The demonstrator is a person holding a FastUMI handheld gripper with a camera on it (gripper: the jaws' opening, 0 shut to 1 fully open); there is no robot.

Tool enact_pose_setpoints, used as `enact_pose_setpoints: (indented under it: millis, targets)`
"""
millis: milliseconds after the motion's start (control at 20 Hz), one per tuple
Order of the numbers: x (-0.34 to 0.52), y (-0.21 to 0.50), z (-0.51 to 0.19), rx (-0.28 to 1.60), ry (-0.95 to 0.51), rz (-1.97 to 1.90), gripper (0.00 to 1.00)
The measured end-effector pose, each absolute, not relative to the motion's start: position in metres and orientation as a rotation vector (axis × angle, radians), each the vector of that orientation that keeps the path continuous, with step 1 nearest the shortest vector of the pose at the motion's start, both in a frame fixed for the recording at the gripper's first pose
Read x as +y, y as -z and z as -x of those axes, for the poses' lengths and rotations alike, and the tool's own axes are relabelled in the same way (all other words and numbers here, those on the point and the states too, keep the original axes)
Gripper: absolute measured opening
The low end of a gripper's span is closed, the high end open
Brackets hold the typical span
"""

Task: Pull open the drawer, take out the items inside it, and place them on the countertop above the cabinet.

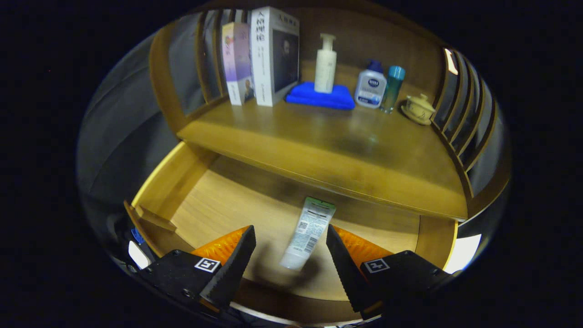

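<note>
The fingers (290, 243) stand spread apart over the open wooden drawer (218, 200), a white labelled tube (306, 232) lying between them, untouched. On the wooden desk (328, 141) stands a white-and-blue NIVEA bottle (370, 86).

A wooden cabinet (255, 136) with slatted side rails (469, 118) is seen beyond the fingers. Grey flooring (123, 136) is seen beside it.

The tube's (306, 232) lower end looks blurred, perhaps its cap.
</note>
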State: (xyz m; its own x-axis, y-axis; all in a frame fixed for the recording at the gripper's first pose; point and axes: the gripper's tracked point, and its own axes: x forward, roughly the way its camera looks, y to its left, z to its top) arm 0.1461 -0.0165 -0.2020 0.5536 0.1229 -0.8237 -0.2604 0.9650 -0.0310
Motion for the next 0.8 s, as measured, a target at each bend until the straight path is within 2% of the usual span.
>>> enact_pose_setpoints:
  millis: [400,800]
  targets:
    - [-0.015,0.246,-0.151,1.193,-0.254,0.182,0.98]
    - [-0.022,0.273,-0.152,1.321,-0.220,0.167,0.96]
